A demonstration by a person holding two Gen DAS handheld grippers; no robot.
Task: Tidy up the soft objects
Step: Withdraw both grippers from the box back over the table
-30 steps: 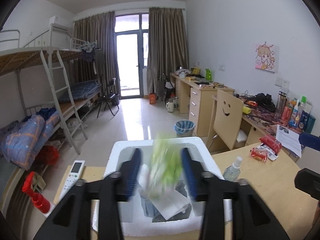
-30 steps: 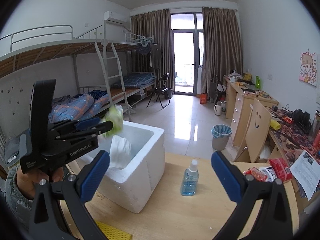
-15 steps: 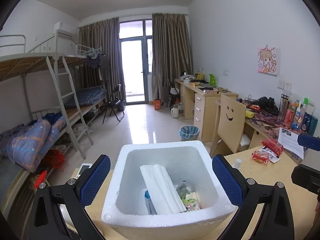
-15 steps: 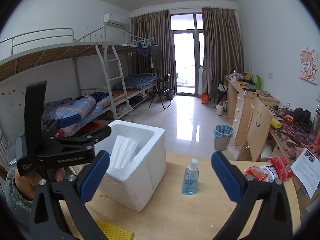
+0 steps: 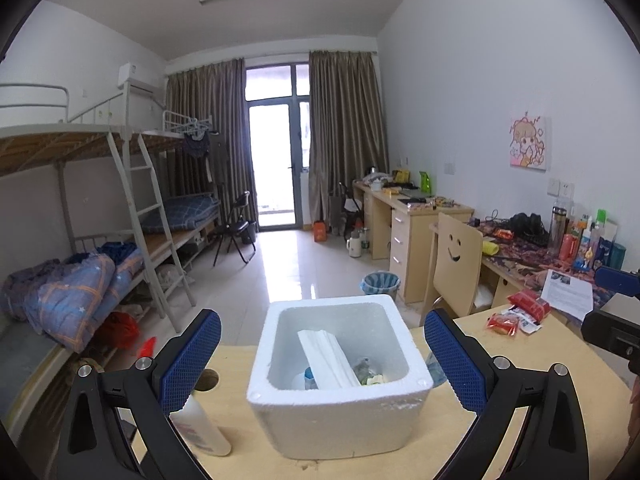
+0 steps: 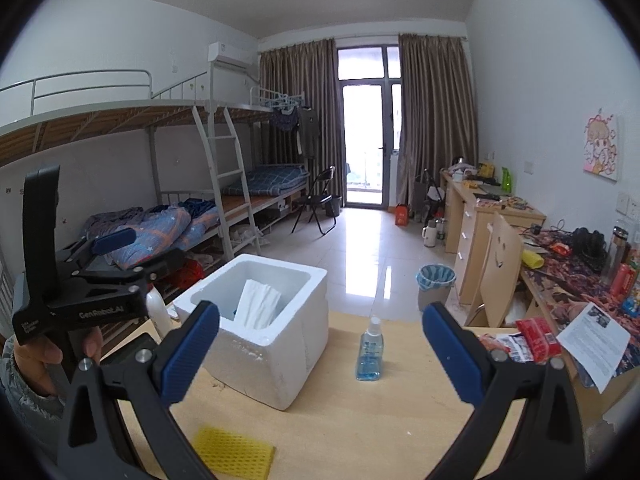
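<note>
White foam forms the box point(image 5: 340, 400) that sits on the wooden table point(image 5: 540, 380) straight ahead of the left gripper point(image 5: 322, 364). Its jaws stand wide apart with nothing between them, one on either side of the box. Inside lean a white tissue pack point(image 5: 326, 358) and some smaller soft items, likely gathered there because the box serves as the bin for them. A white bottle point(image 5: 200, 424) stands just left of the box; red snack packets point(image 5: 520, 312) lie well off to the right.

From the right wrist, the right gripper point(image 6: 320, 352) is likewise spread and empty, hanging over the table. A yellow sponge point(image 6: 234, 450) lies flat near the front edge, probably the next soft thing to collect. A blue sanitiser bottle point(image 6: 370, 354) stands upright beside the box. Beyond are bunk beds point(image 6: 160, 200), desks, a tiled floor and curtained balcony doors.
</note>
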